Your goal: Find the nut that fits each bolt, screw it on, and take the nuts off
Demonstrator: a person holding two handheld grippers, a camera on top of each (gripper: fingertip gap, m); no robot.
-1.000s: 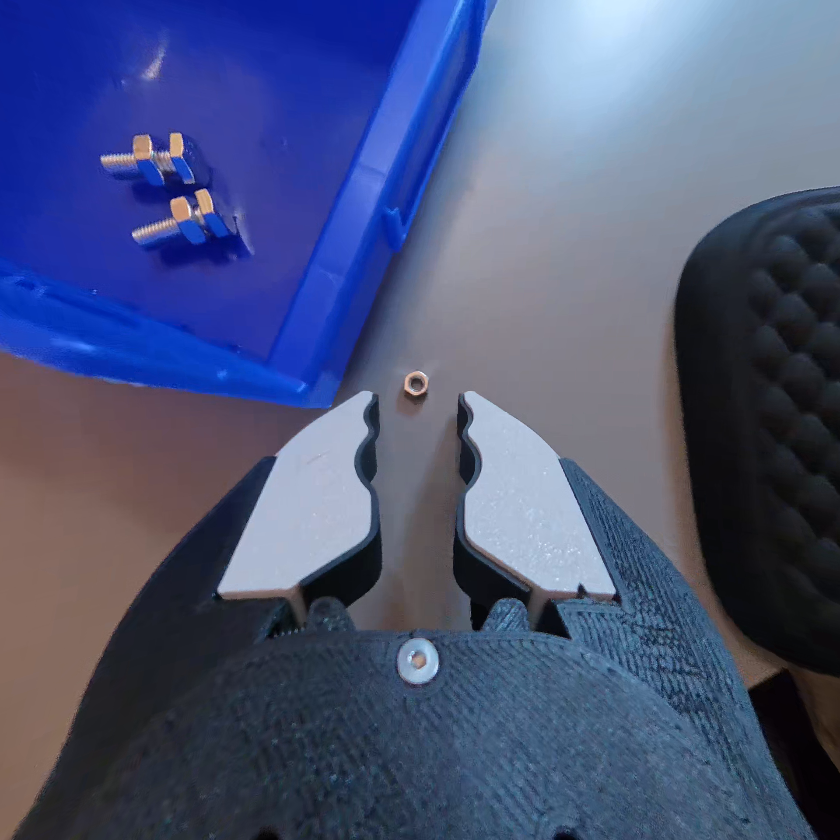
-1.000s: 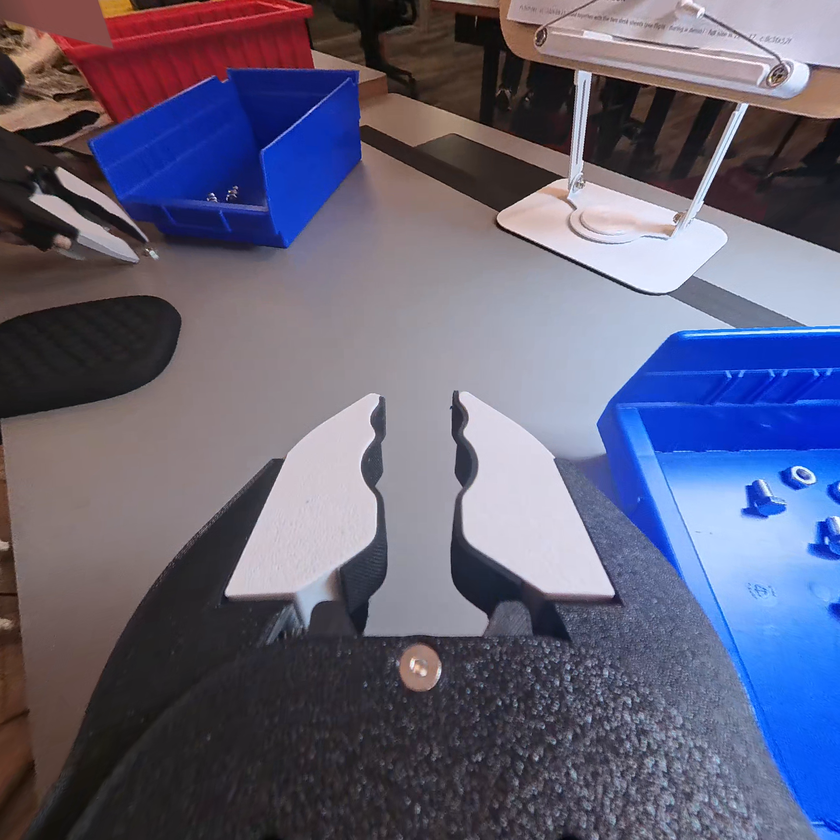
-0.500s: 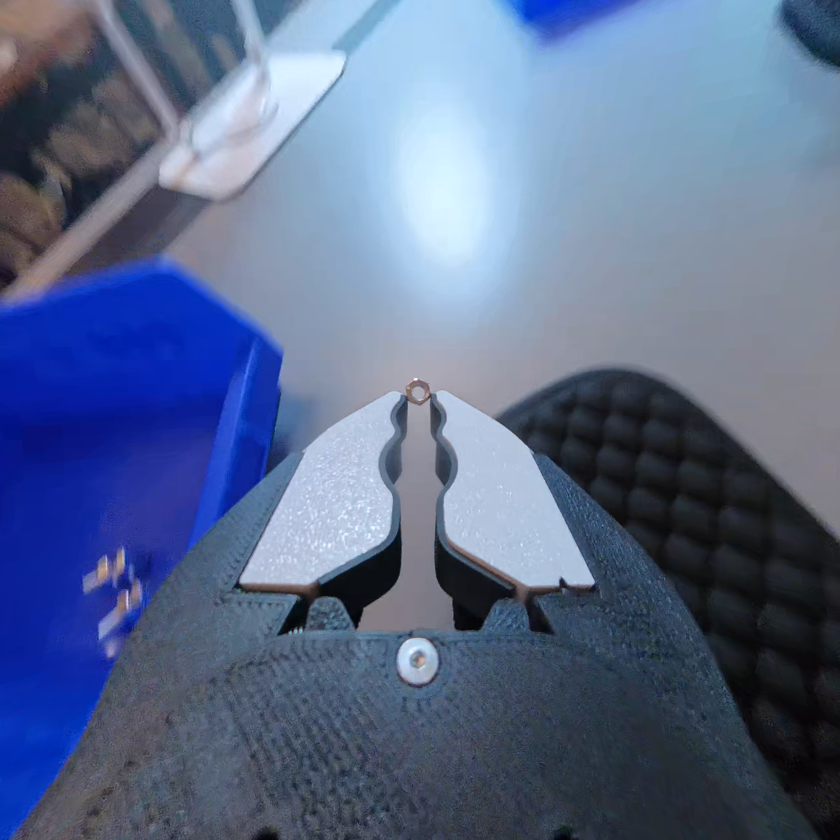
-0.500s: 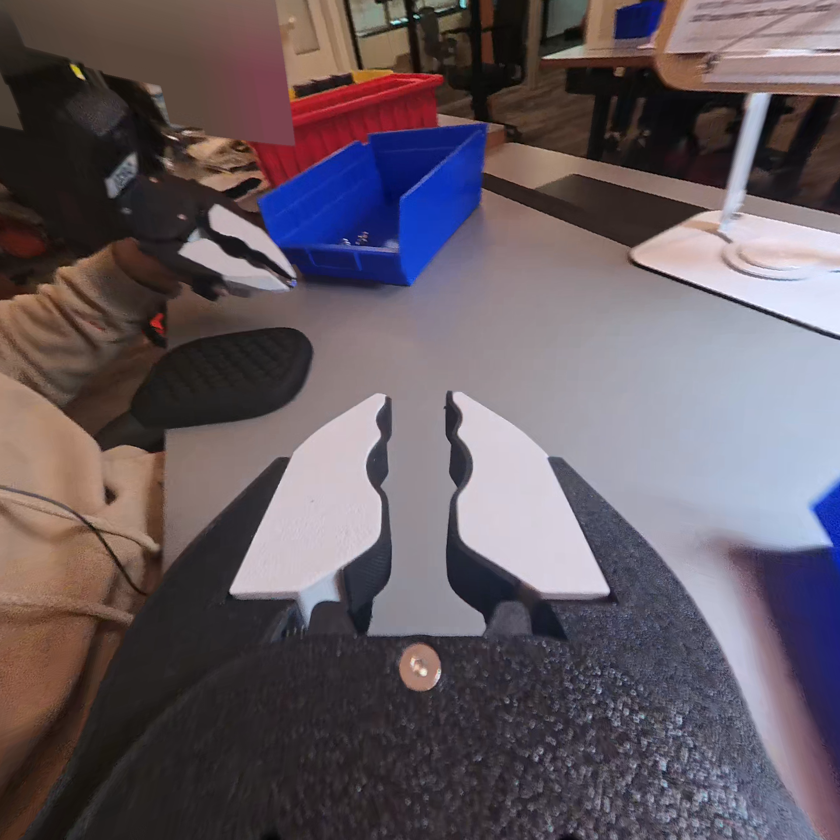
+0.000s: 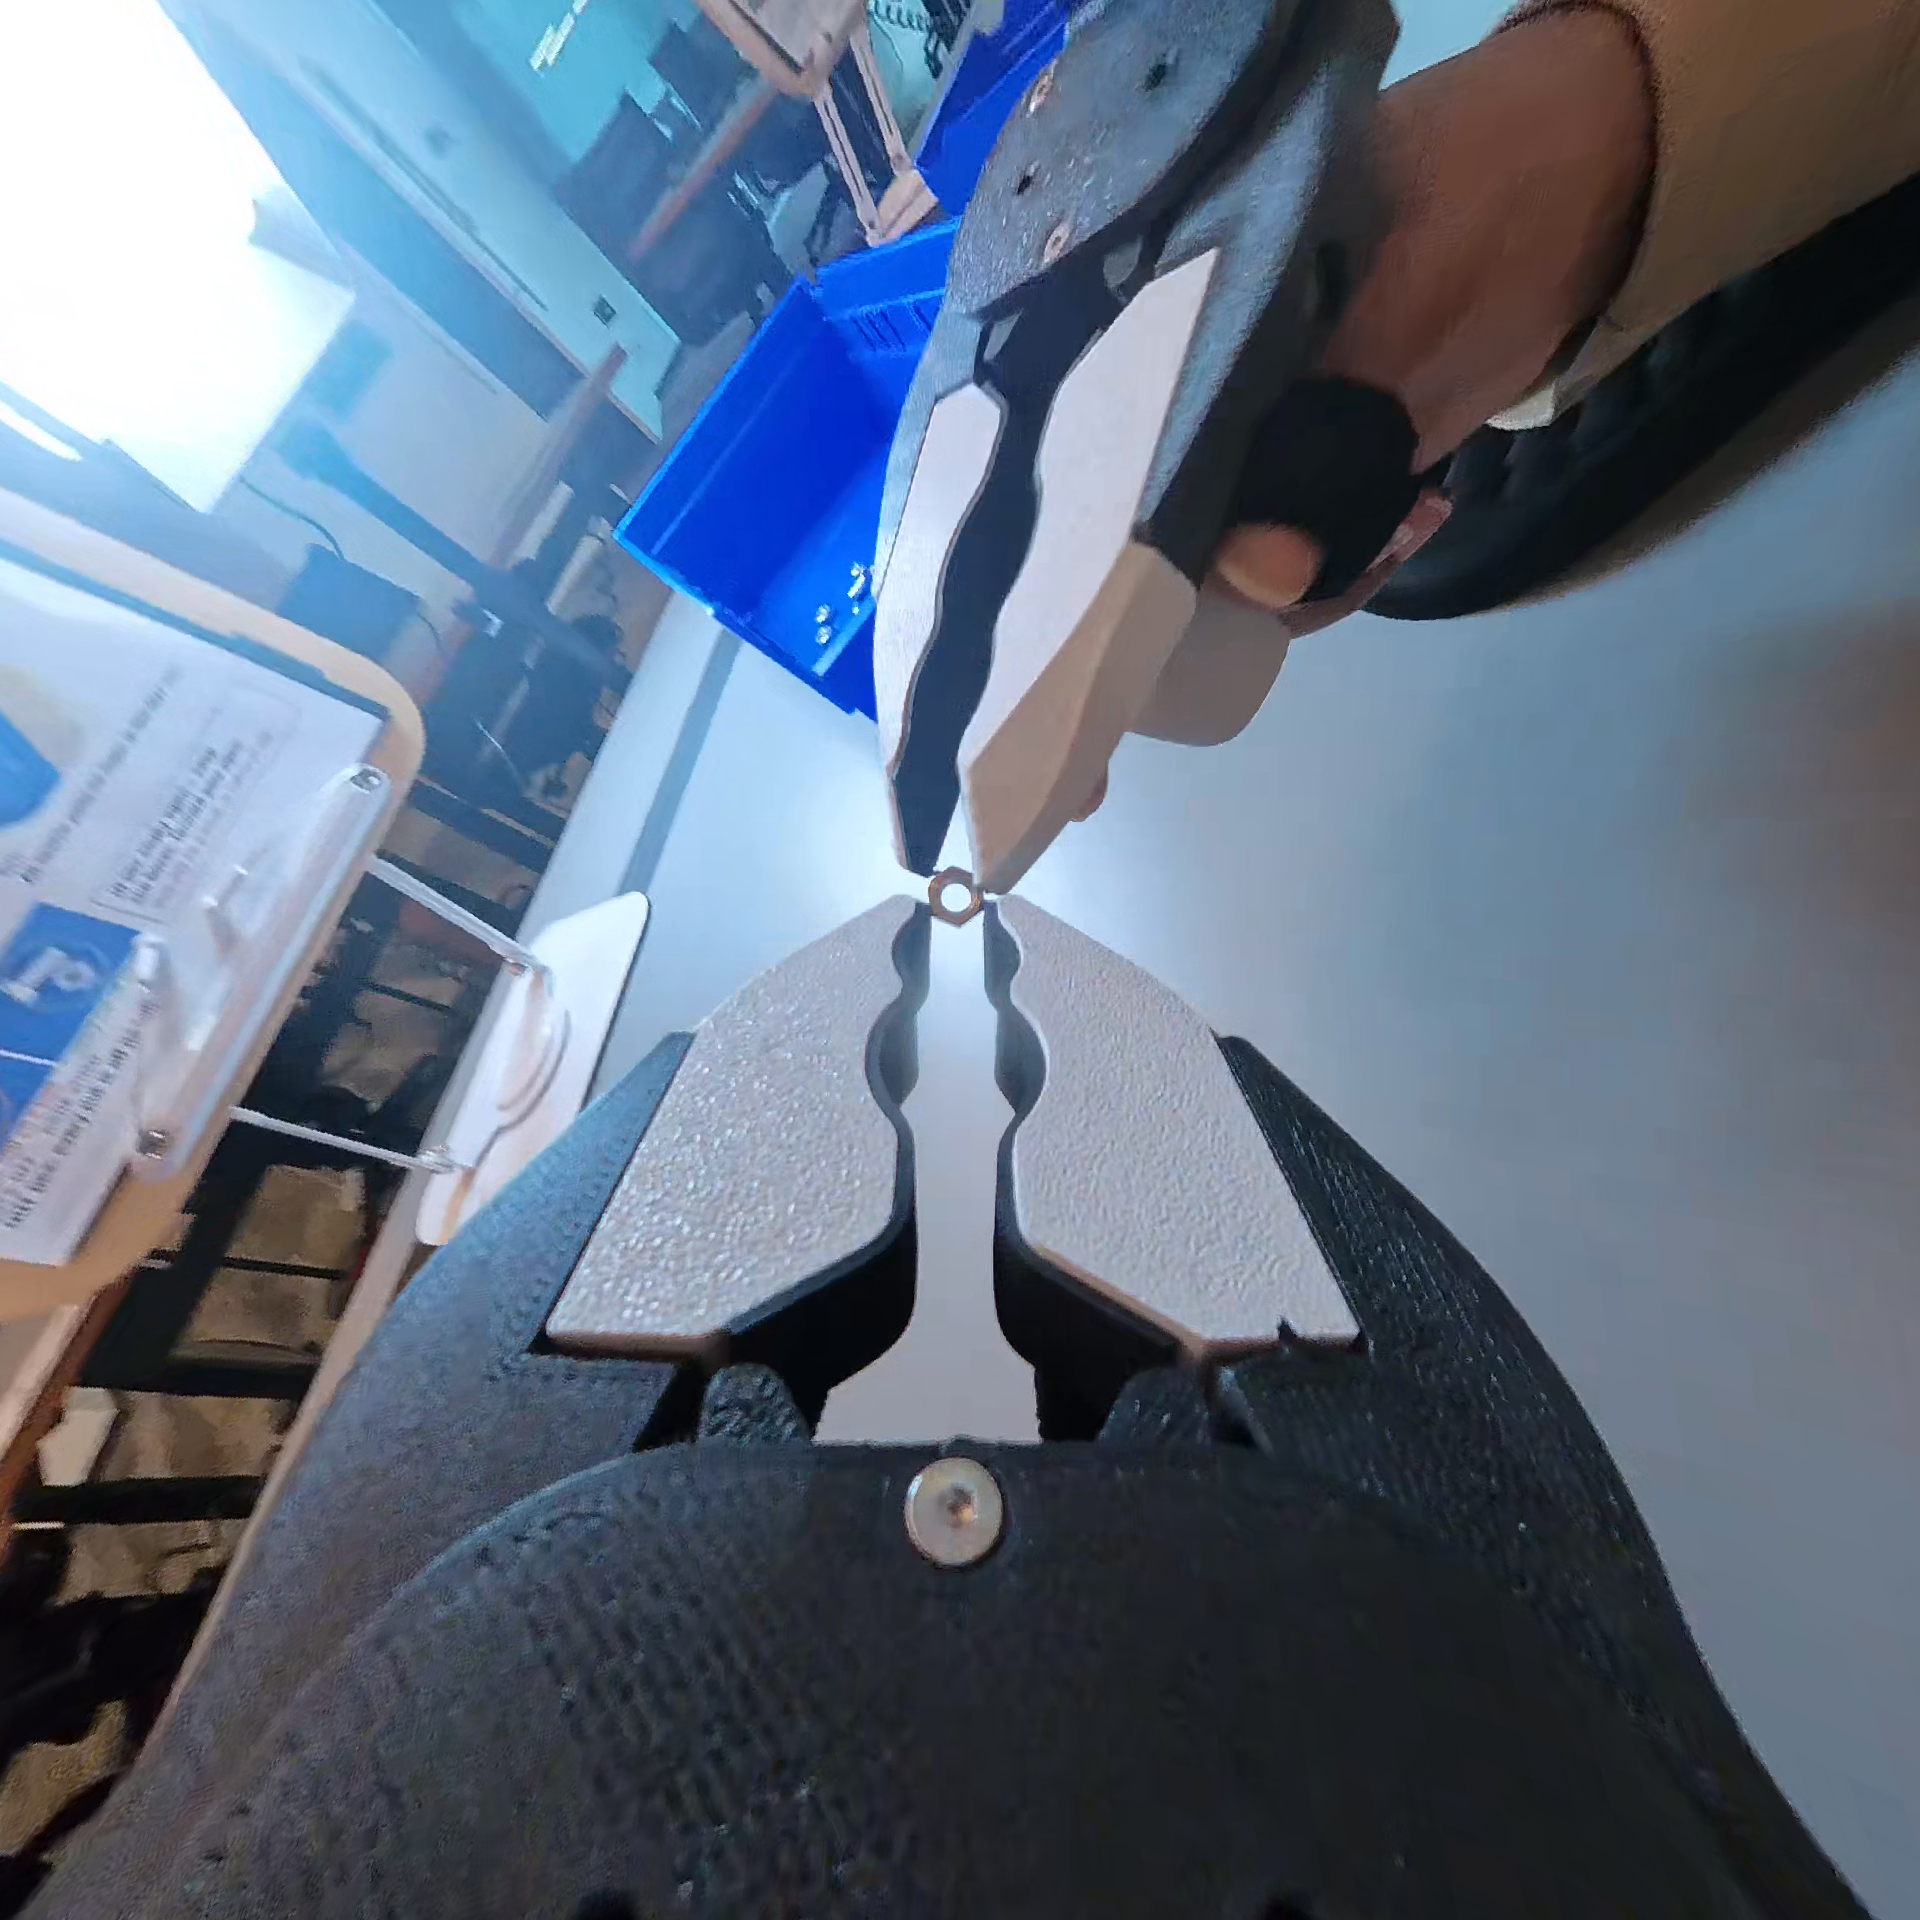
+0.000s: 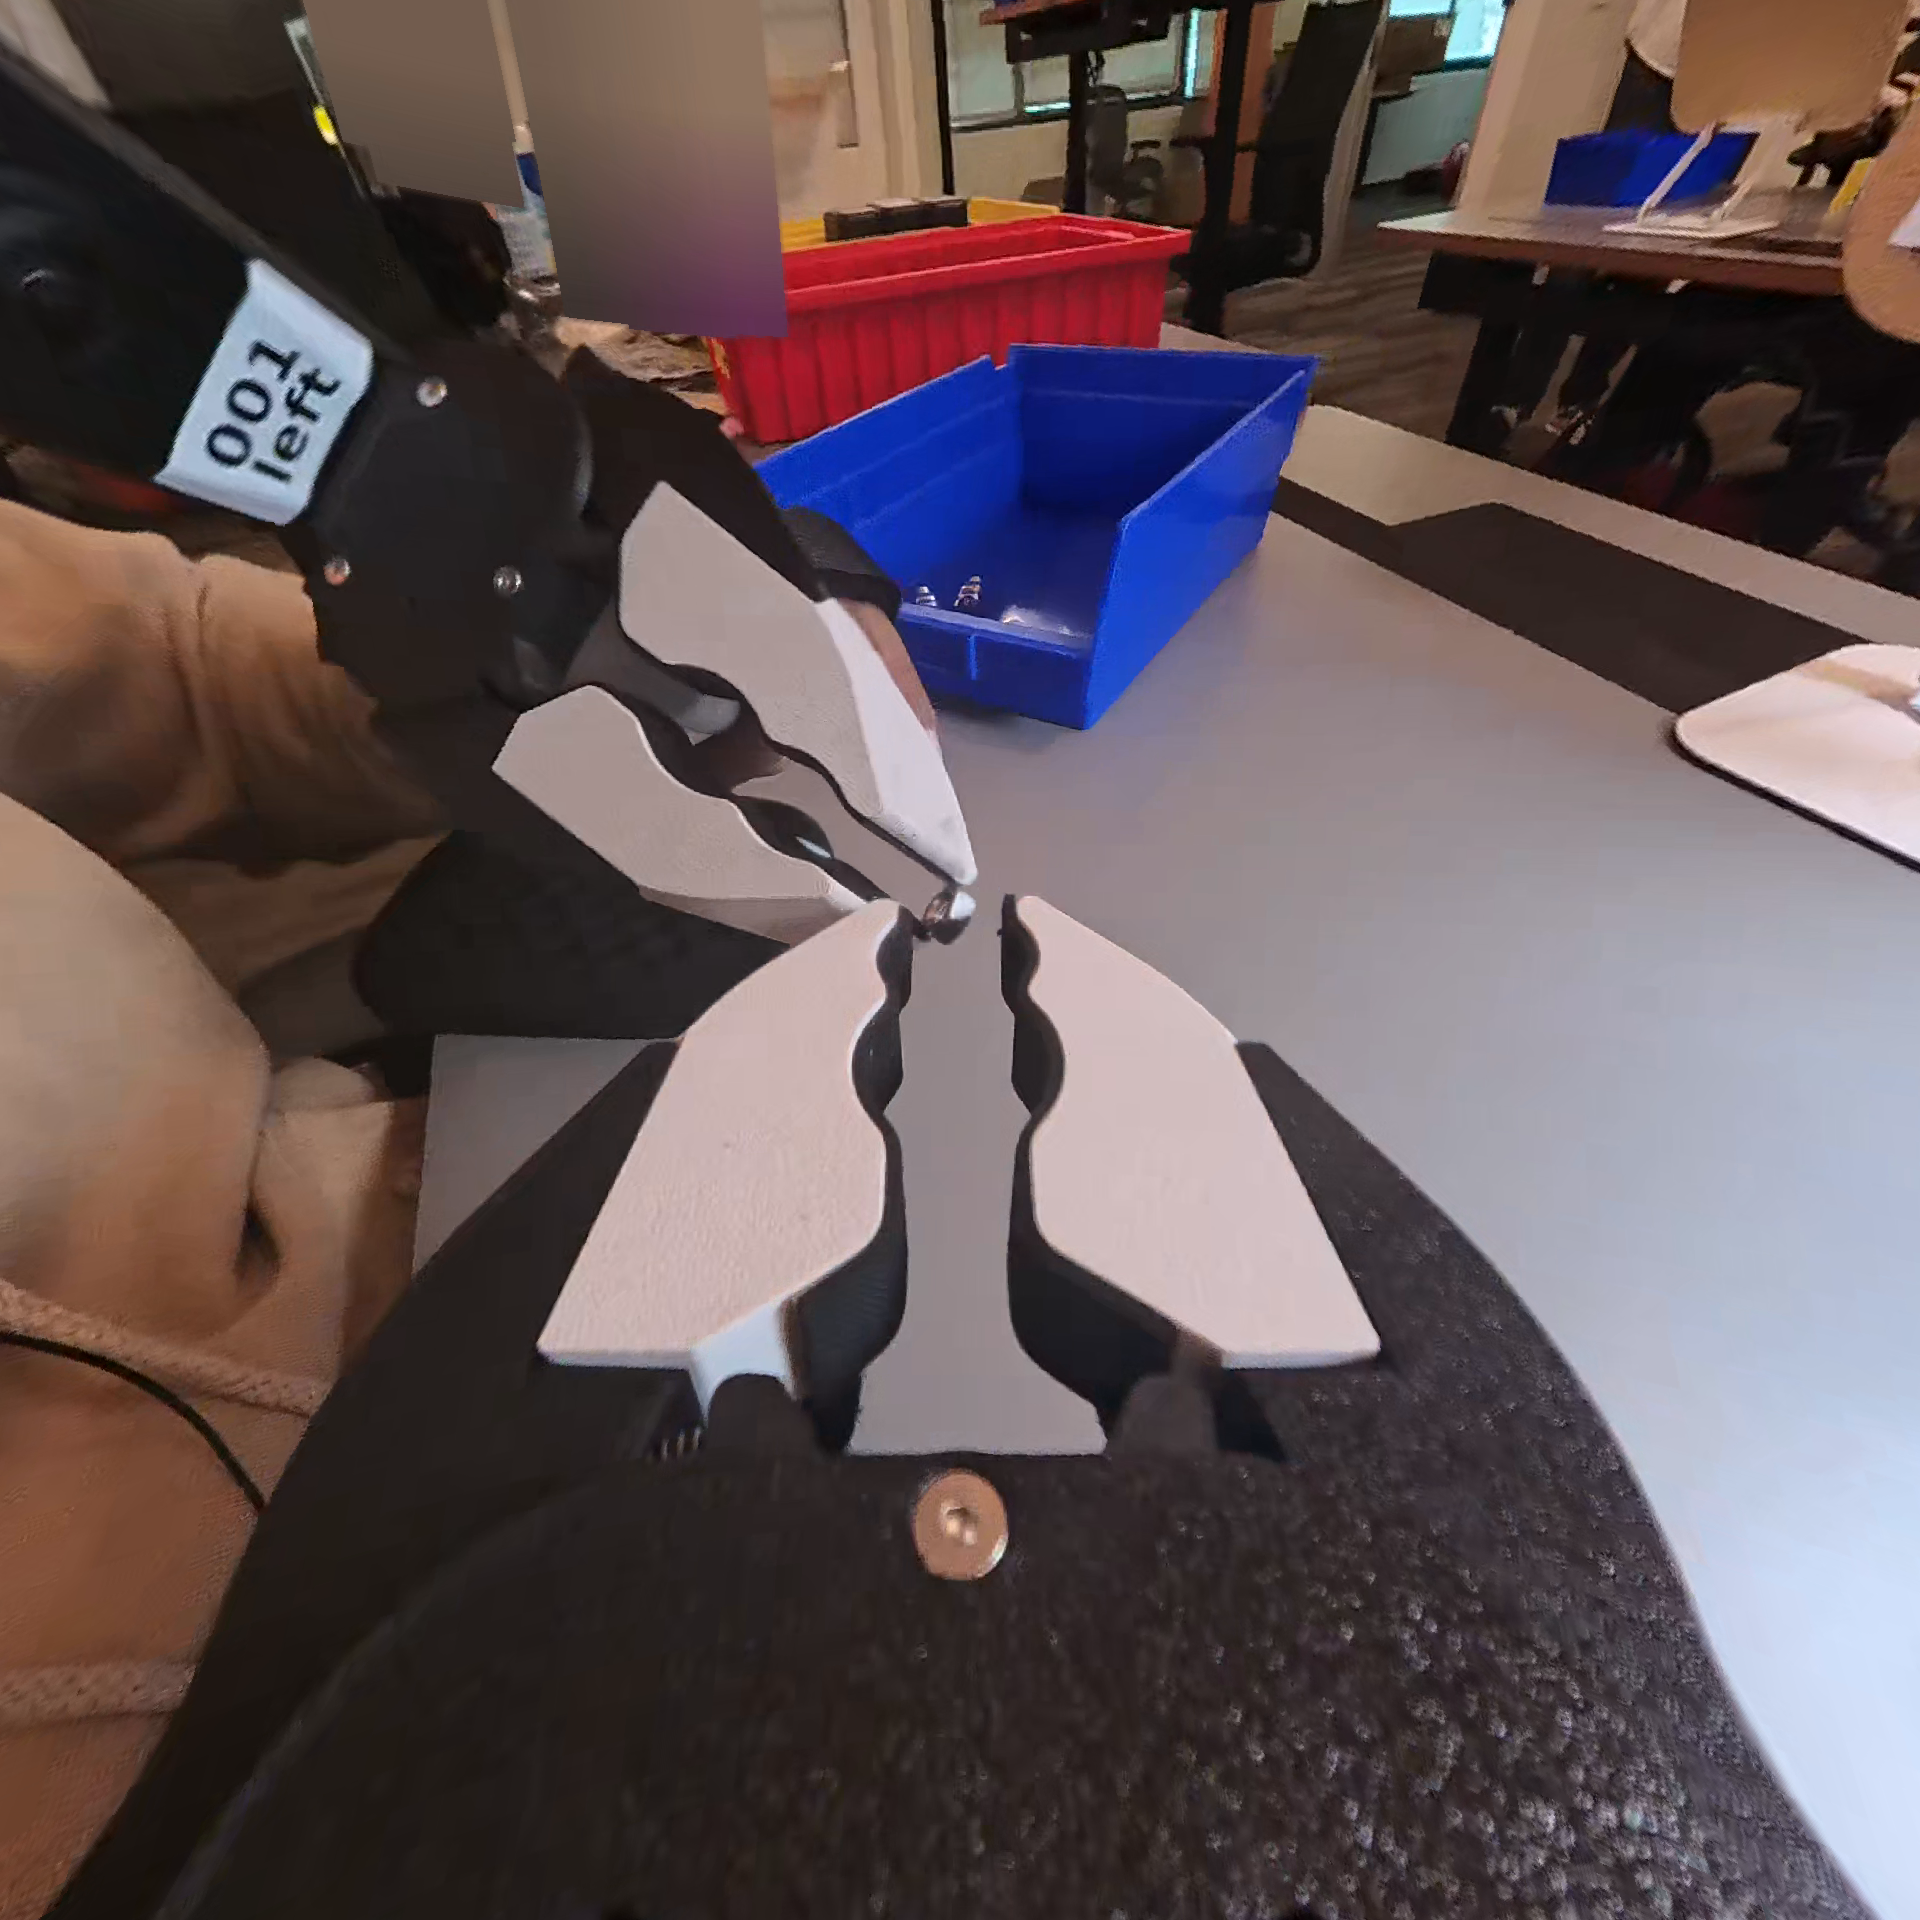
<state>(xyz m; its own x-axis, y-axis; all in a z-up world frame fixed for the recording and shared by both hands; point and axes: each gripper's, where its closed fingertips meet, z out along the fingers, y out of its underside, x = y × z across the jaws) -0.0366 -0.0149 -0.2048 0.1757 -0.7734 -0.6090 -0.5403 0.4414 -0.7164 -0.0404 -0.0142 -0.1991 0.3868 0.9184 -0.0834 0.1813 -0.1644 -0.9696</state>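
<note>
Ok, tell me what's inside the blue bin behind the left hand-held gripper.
The blue bin holds two small bolts on its floor near the front wall. The left hand-held gripper covers the bin's near-left corner, hiding anything there.

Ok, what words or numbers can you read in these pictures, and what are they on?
White label on the left gripper: short black print, sharp enough to read, but I don't copy out writing.
Printed sheet on a tilted stand, left wrist view: lines of print and blue squares, too blurred to read.
I can make out no other writing.
</note>
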